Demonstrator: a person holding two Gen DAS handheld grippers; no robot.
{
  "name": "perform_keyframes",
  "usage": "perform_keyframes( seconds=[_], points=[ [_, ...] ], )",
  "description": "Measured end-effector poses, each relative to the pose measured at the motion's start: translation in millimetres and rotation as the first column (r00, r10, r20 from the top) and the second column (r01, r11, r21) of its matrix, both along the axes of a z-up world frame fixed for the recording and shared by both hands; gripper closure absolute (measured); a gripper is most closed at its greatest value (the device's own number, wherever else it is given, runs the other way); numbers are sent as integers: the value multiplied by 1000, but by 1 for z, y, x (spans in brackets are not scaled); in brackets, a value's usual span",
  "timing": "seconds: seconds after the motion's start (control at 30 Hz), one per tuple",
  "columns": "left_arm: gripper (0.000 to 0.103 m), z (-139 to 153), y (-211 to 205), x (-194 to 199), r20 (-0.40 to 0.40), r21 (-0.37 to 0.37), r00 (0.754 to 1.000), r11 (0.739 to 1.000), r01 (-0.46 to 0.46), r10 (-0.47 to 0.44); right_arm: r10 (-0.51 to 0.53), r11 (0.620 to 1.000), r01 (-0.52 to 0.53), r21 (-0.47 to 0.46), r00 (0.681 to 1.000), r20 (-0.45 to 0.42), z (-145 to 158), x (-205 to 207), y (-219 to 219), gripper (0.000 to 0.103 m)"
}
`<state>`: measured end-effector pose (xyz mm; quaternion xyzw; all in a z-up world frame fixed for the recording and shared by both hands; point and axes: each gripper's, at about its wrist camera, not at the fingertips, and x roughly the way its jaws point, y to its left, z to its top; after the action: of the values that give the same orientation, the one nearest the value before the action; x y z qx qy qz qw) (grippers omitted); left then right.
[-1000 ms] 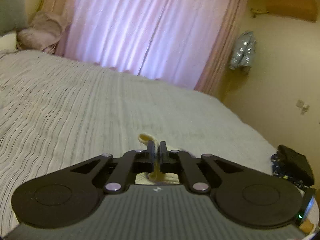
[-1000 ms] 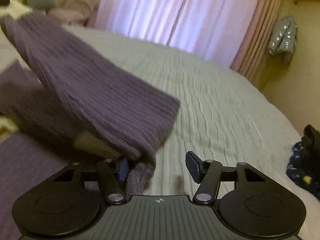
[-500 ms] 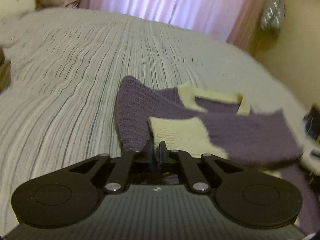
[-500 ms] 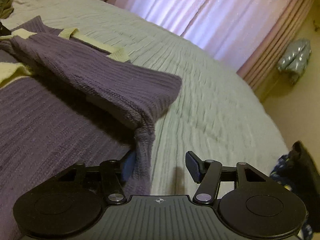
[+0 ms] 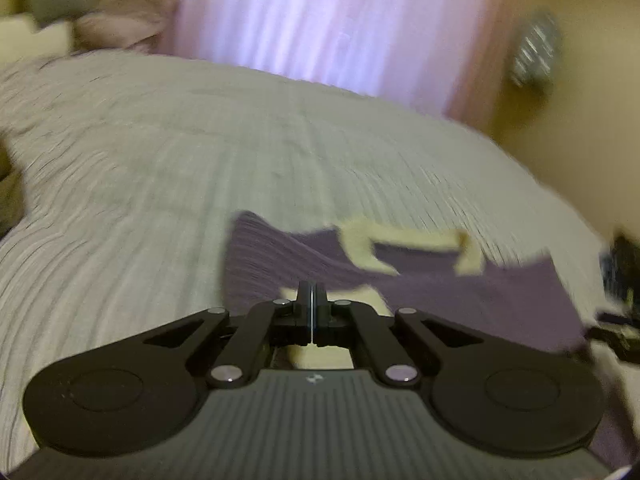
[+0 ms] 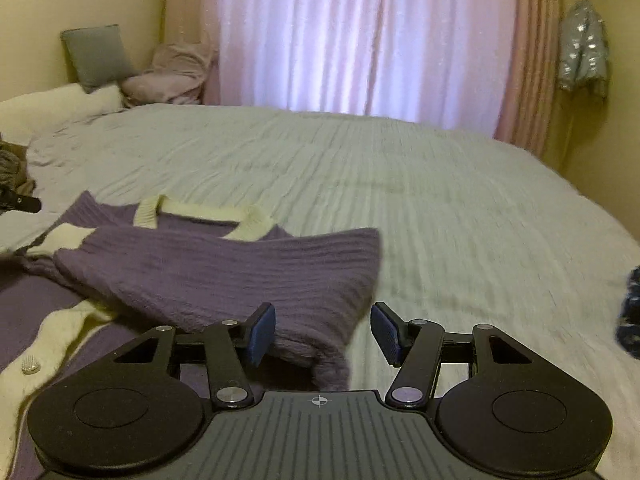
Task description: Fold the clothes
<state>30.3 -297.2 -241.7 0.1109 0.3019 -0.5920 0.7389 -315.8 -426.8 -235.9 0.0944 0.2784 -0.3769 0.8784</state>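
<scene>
A purple knit sweater point(image 6: 224, 276) with a cream collar point(image 6: 200, 216) and cream button band lies on the bed, one sleeve folded across its body. My right gripper point(image 6: 322, 332) stands open at the sweater's near right corner. A purple fold lies between its blue pads point(image 6: 262, 332), which do not press on it. In the blurred left wrist view the sweater point(image 5: 460, 288) lies just ahead. My left gripper point(image 5: 311, 300) is shut above a cream cuff point(image 5: 320, 354), and I see nothing pinched between its fingers.
The striped pale bedspread point(image 6: 440, 208) stretches wide behind and to the right of the sweater. Pillows and a grey cushion point(image 6: 96, 56) sit at the far left, pink curtains point(image 6: 360, 40) behind. Dark patterned clothes point(image 6: 630, 312) lie at the right edge.
My left gripper came down with the cream cuff, and the sleeve now lies across the sweater. The lifted purple fold by my right gripper has settled flat, and that gripper has risen a little.
</scene>
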Motion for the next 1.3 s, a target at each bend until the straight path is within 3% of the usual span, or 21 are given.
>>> perform_keyframes(
  seconds=[0.1,0.2,0.3,0.37,0.47,0.5,0.57,0.67,0.73,0.87,0.93,1.0,1.03,1.1,1.2,1.3],
  points=[
    [103,-25,-18,-31,157,169,984,984,59,-86,9,996,6,86,986,-167,-31,18,-10,45],
    [103,-25,-14,-32,181,143,983,990,15,-41,2,998,10,67,982,-188,-25,18,-4,45],
    [103,-2,-11,-28,180,45,983,998,-34,26,-2,1000,2,1,988,-157,-3,15,-1,45],
    [102,11,-17,-30,196,7,980,1000,-25,23,-4,999,-1,-40,992,-123,8,22,-9,45],
    [97,10,-40,-31,194,21,981,1000,-5,0,30,998,-34,-61,997,-65,16,43,-31,45],
    [90,1,-51,-29,179,54,984,999,-7,-2,34,999,-36,-36,998,-58,9,50,-42,45],
    [90,-23,-68,-18,162,120,987,992,-29,9,35,999,-33,29,998,-51,-11,63,-67,45],
    [90,-51,-76,-3,142,144,989,988,-52,31,14,994,-6,113,998,-68,-44,69,-95,45],
    [95,-46,-71,6,84,122,995,990,-69,58,-15,989,17,147,1000,-13,-45,59,-100,45],
    [94,-23,-40,0,64,56,996,996,-73,69,-72,995,75,66,996,-44,-24,48,-80,45],
    [94,-14,-26,-4,63,41,996,997,-67,64,-53,997,53,55,999,5,-12,33,-58,45],
    [90,-26,-18,-22,126,130,992,991,-17,1,-25,997,25,70,1000,9,-12,27,-40,45],
    [89,-33,-14,-32,191,165,981,986,-16,-16,-17,997,19,72,999,-31,-18,29,-33,45],
    [89,-30,0,-46,255,145,967,989,-35,-3,-37,997,42,62,995,-92,-25,28,-23,45],
    [90,-8,30,-59,218,90,976,995,-32,11,-97,992,101,74,994,-49,-10,12,-1,45],
    [90,-4,70,-78,161,86,987,996,6,-20,-32,999,33,43,999,-37,4,3,45,45]
  ],
)
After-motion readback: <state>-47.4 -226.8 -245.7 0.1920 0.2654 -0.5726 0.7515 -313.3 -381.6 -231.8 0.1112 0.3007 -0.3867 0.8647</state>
